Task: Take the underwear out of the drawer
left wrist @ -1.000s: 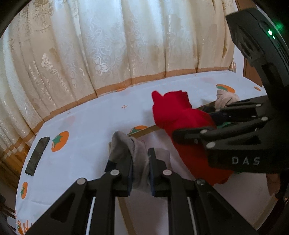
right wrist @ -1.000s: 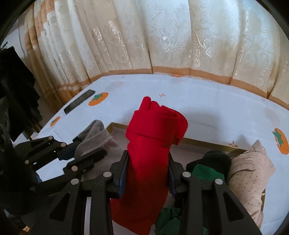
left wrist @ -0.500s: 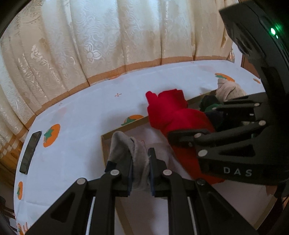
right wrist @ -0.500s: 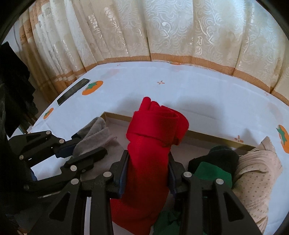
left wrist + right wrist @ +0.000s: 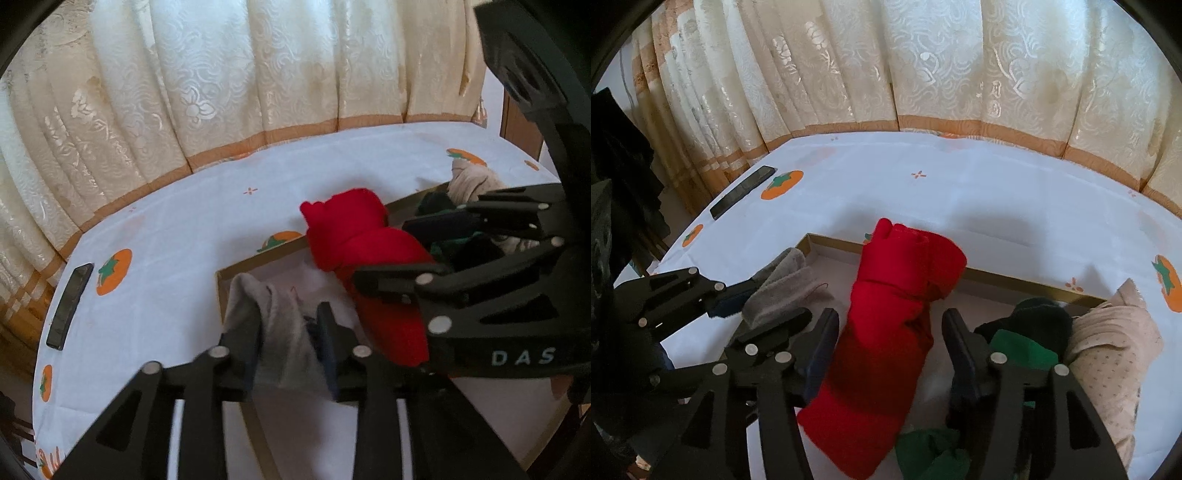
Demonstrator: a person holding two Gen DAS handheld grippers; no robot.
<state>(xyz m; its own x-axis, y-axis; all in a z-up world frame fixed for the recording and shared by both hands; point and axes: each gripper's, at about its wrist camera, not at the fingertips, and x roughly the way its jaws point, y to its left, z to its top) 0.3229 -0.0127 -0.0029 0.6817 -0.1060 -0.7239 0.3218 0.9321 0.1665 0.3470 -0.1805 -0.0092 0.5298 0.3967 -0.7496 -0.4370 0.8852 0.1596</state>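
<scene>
A shallow gold-rimmed drawer (image 5: pixel 997 277) lies on a white tablecloth printed with orange fruit. A grey rolled garment (image 5: pixel 273 317) stands at the drawer's left corner between the fingers of my left gripper (image 5: pixel 285 314). Its jaws are opening, and a gap shows on the right side of the roll. A red rolled garment (image 5: pixel 894 314) leans on the drawer's far rim between the fingers of my right gripper (image 5: pixel 890 332). These jaws are opening too, and both pads stand off the cloth. The left gripper (image 5: pixel 768 306) also shows in the right wrist view, around the grey roll (image 5: pixel 783 284).
Black and green garments (image 5: pixel 1027 332) and a beige dotted roll (image 5: pixel 1115 343) fill the drawer's right end. More green cloth (image 5: pixel 931 454) lies near the front. A dark phone (image 5: pixel 742 192) rests near the table's left edge. Cream curtains hang behind the table.
Both grippers were clamped on their rolls, the left on grey and the right on red. Now both sets of jaws have spread apart and the rolls sit loose between them.
</scene>
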